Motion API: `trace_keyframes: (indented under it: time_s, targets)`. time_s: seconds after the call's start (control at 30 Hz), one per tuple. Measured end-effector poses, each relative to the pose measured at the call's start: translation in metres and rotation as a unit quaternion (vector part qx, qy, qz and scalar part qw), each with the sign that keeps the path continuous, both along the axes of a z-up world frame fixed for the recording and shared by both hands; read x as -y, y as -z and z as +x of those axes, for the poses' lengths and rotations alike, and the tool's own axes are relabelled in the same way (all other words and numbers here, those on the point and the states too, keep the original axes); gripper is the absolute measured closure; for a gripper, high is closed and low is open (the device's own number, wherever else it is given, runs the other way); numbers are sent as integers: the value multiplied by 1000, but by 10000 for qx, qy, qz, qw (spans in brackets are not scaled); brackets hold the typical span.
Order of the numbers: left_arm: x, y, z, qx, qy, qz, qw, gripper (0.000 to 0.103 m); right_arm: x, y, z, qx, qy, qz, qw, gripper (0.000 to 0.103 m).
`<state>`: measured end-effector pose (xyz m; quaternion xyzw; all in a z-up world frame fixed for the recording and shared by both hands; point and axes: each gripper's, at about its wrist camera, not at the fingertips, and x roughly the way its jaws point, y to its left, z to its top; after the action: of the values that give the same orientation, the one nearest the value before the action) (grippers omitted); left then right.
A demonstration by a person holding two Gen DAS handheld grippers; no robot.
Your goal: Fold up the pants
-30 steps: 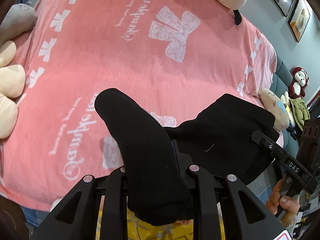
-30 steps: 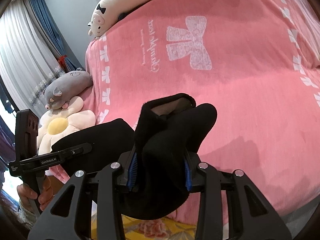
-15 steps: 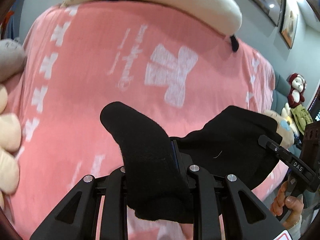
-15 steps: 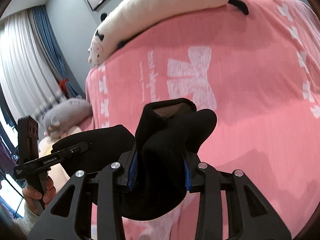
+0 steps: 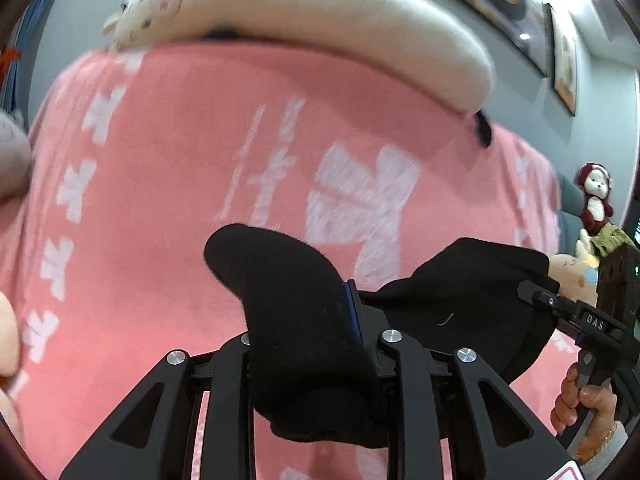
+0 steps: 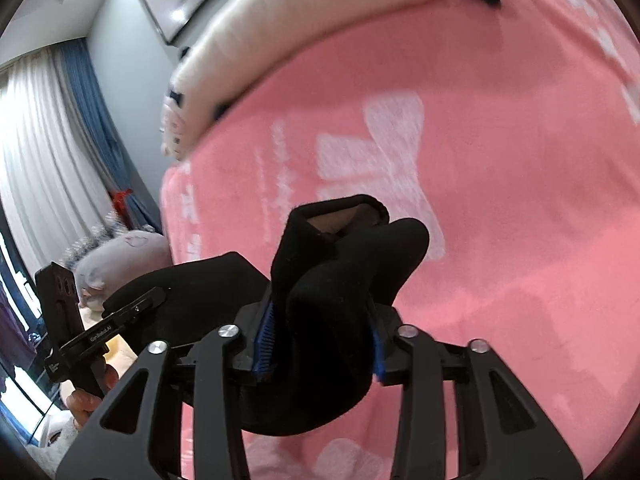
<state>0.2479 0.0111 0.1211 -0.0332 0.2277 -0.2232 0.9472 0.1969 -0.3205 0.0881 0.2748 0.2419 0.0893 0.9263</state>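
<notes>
The fingers of the left gripper are clenched on a bunched corner of the black pants, and those of the right gripper are clamped on another bunch of the same pants. The garment is held up above the pink bed, stretched between the two grippers, probably so that it can be laid out flat before folding. A long cream pillow lies at the far end of the bed.
</notes>
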Motion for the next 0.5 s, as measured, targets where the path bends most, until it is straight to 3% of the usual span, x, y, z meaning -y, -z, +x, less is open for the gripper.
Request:
trace_keyframes:
  time_s: [0.03, 0.1, 0.13, 0.17, 0.2, 0.27, 0.37, 0.5]
  targets:
    - [-1, 21, 15, -267, -85, 3, 9996, 76, 3, 32, 9, -395, 149, -67, 9991, 38]
    - [-6, 82, 52, -1155, -314, 80, 9928, 72, 11, 83, 14, -1161, 458, -240, 9919, 31]
    - [-11, 122, 70, -1815, -519, 226, 9818, 72, 17, 108, 10, -1633, 582, -297, 9844, 33]
    - [-15, 149, 80, -2316, -651, 293, 9702, 74, 22, 119, 3, -1815, 708, -277, 9805, 36]
    - [-28, 178, 81, -2826, -848, 153, 9554, 69, 30, 122, -15, -1769, 788, -97, 9810, 36]
    - [-51, 177, 61, -2546, -867, -514, 9618, 65, 34, 107, -35, -1547, 794, -255, 9844, 39]
    - [-52, 133, 43, -2059, -933, -358, 9735, 69, 24, 68, -35, -1189, 478, -580, 9901, 47]
    - [-18, 82, 48, -1469, -858, -124, 9853, 51, -9, 26, 9, -699, -61, -643, 9955, 47]
